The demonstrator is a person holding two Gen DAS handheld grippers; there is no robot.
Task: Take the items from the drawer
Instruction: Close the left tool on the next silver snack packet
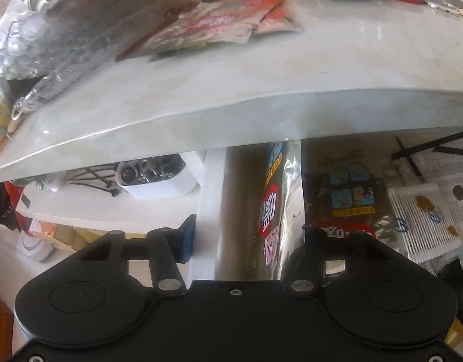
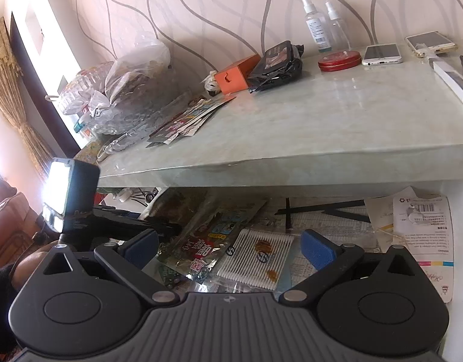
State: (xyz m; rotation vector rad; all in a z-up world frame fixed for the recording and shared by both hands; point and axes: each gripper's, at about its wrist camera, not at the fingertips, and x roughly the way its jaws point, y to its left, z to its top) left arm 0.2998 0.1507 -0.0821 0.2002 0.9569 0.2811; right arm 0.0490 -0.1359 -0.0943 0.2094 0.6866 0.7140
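While my left tongs [image 1: 246,235] reach under the marble tabletop [image 1: 261,69] into the open drawer [image 1: 209,196], a silver foil snack packet [image 1: 258,211] stands between their fingers at lower centre; whether the pads press on it, I cannot tell. Lower in the right view, my right tongs [image 2: 231,246] hang released, empty, above a pack of cotton swabs [image 2: 255,259] in the drawer.
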